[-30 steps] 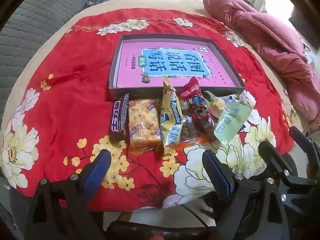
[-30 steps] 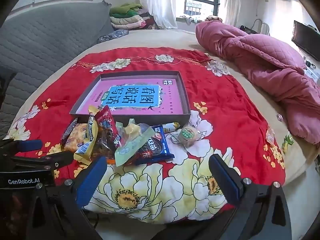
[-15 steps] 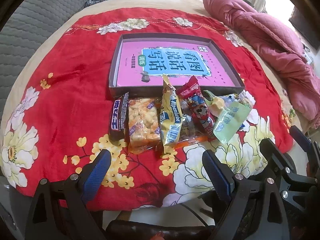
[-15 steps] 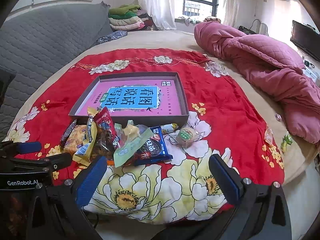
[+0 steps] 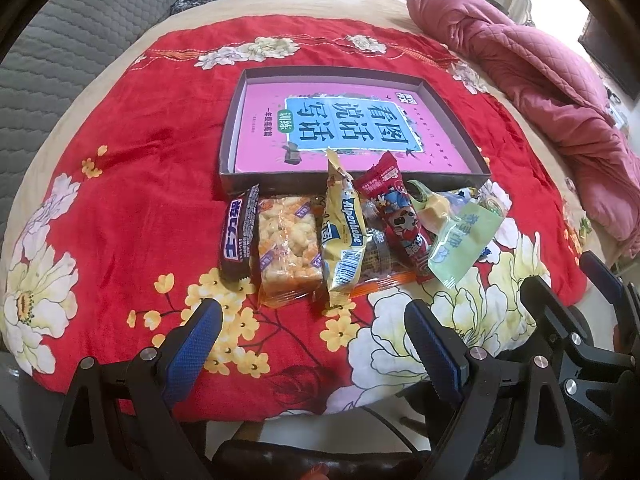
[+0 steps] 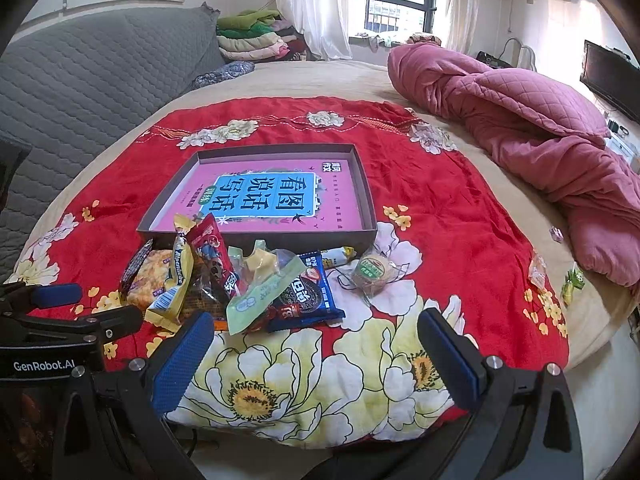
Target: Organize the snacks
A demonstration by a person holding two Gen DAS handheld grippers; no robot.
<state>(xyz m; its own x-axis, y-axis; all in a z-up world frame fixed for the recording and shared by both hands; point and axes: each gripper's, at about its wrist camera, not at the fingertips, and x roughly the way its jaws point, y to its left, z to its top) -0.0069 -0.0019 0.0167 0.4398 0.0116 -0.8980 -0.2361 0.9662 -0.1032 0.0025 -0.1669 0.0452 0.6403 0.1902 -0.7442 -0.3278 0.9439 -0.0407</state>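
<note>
Both wrist cameras sit low at the near edge of the red floral blanket [image 5: 132, 184], facing across it. The left view looks steeply down, close to the snack pile [image 5: 344, 236]; the right view stands farther right, level. Both share the shallow box [image 6: 366, 200].

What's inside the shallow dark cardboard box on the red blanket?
The shallow dark cardboard box holds only a pink book with a blue title panel, lying flat. Whatever lies beneath the book is covered. No snacks are inside.
</note>
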